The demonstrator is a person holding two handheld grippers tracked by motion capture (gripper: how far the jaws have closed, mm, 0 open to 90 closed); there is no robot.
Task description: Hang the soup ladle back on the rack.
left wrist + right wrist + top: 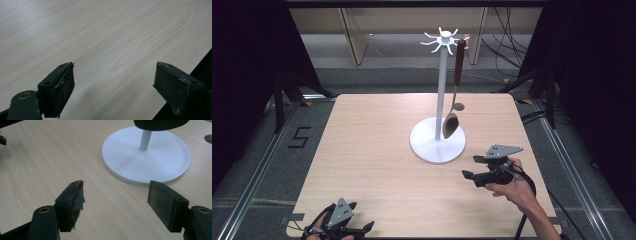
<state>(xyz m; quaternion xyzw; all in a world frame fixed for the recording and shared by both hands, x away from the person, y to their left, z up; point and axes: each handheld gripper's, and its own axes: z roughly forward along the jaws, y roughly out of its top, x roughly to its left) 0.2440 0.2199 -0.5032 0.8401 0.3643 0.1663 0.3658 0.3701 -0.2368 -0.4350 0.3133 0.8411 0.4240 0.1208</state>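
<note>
A white stand (438,142) rises from the wooden surface (372,165); a spoon (453,107) hangs from a hook at its top, bowl just above the stand's base. The right gripper (470,167) sits beside that base, fingers wide and empty, seemingly idle. The left gripper (362,220), well away at the near edge, is likewise spread.

We see even overhead light on the pale table (377,150), while the surroundings fall to near black at both sides. A soft sheen lies across the wood at upper left in the left gripper view. The white stand (438,142) casts only a faint shadow. The high view is soft and low in detail. In both gripper views the near jaws are slightly blurred.
</note>
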